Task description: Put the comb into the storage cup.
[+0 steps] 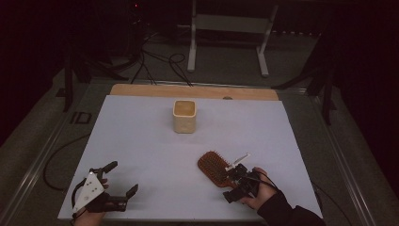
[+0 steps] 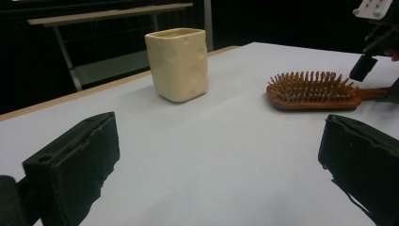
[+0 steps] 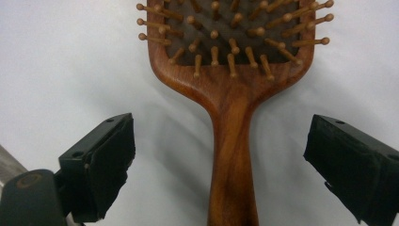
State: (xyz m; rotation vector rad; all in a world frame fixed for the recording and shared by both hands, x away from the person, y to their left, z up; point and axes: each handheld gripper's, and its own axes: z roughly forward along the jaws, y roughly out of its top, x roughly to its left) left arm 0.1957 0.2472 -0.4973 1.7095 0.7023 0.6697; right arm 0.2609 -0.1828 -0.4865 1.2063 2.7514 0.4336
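Left gripper [image 1: 120,181] rested near the front left corner of the white table [image 1: 141,141], jaws spread wide, nothing between them. Further back at mid-table stood a cream cup [image 1: 184,116], upright, well apart from both grippers. Right of centre and nearer the front lay a wooden hairbrush [image 1: 212,167], bristles up, handle toward the person. Right gripper [image 3: 219,160] poised over that handle, jaws wide open on either side of it, pads clear of the wood.
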